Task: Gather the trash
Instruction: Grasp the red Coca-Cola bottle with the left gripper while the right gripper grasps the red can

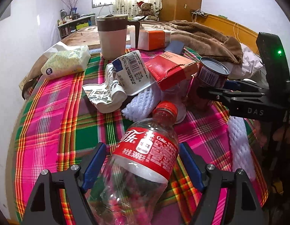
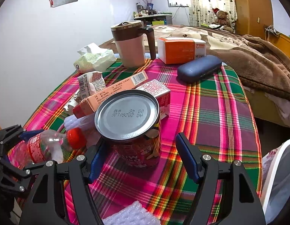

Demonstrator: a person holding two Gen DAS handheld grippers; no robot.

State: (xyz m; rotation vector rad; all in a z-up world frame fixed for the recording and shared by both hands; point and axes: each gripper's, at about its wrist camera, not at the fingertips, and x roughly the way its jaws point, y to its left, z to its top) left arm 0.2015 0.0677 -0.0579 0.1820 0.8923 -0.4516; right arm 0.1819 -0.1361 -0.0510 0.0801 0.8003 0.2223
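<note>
While our left gripper (image 1: 141, 166) stands wide around the empty bottle (image 1: 143, 155), pads clear of its sides, our right gripper (image 2: 139, 156) is wide too, the can (image 2: 134, 131) upright between its fingers, left pad just beside it, contact unclear. Both sit near us on the plaid cloth (image 2: 210, 116); cartons (image 1: 169, 71) and mug (image 1: 113, 35) lie farther back.

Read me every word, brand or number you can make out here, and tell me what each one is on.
"Coke" and "300": red label of the plastic bottle.
"DAS": black body of the right gripper.
"2026" within a stamped code, seen upside down: silver end of the red can.
Barcodes and fine print on the crumpled paper cup, red carton and orange box: too small to read.
</note>
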